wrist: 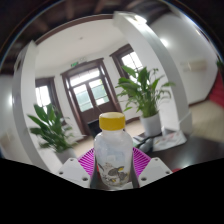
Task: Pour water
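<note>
Bottle (112, 150) with a yellow cap (112, 121) stands upright at the bottom centre of the frame, between the two fingers of the claw (112, 168). Its clear body carries a pale label. Both pink pads (87, 160) sit close against its sides, so the claw looks clamped on the bottle, which is lifted in front of the room rather than resting on anything visible.

At the left of the frame a potted plant (50, 128) spreads long green leaves near a window (43, 96). In the upper centre a dark-framed door (88, 88) with glass panes lets in daylight. Right of it, a second plant (146, 92) stands in a white pot (151, 123). At the far right a white pillar (168, 70) rises toward the ceiling, and below it the edge of a dark desk (178, 140) shows just beside the right finger.
</note>
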